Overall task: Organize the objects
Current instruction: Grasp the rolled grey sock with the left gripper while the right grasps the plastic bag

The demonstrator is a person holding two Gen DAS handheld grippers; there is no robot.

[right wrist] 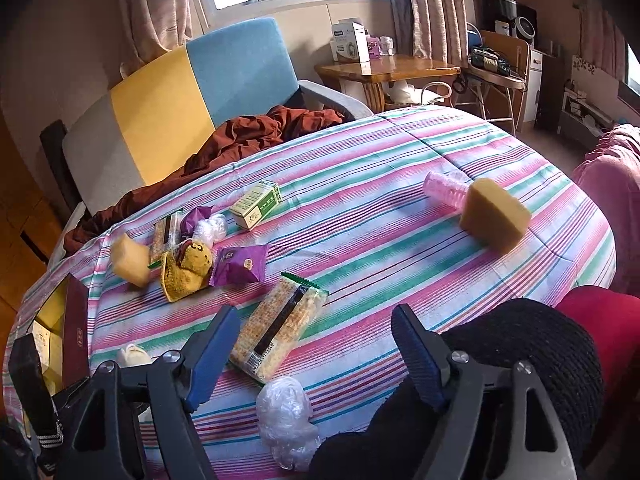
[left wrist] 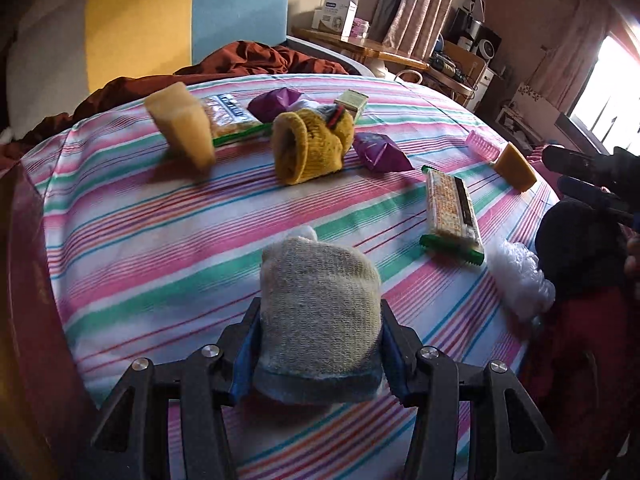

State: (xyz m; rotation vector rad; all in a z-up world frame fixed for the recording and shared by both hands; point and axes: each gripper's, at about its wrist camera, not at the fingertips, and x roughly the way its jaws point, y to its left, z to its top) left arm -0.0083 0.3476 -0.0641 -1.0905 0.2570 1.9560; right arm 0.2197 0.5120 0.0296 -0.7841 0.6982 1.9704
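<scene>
Between the blue pads of the left gripper [left wrist: 318, 350] sits a beige knitted sock [left wrist: 320, 312], pinched from both sides above the striped cloth [left wrist: 160, 240]; the right gripper [right wrist: 316, 354] hangs with its jaws apart, gripping nothing, over a cracker packet [right wrist: 280, 326] and crumpled clear plastic [right wrist: 286, 420]; a yellow sock [left wrist: 310, 146] lies further off.

A yellow sponge [left wrist: 182, 124] at the far left of the striped cloth [left wrist: 160, 220] was smeared by motion blur, its edges unclear. The left gripper [left wrist: 320, 344] hid the lower sides of a beige sock [left wrist: 320, 304]. A black knitted item [right wrist: 520, 360] was cut off behind the right gripper [right wrist: 316, 356].
</scene>
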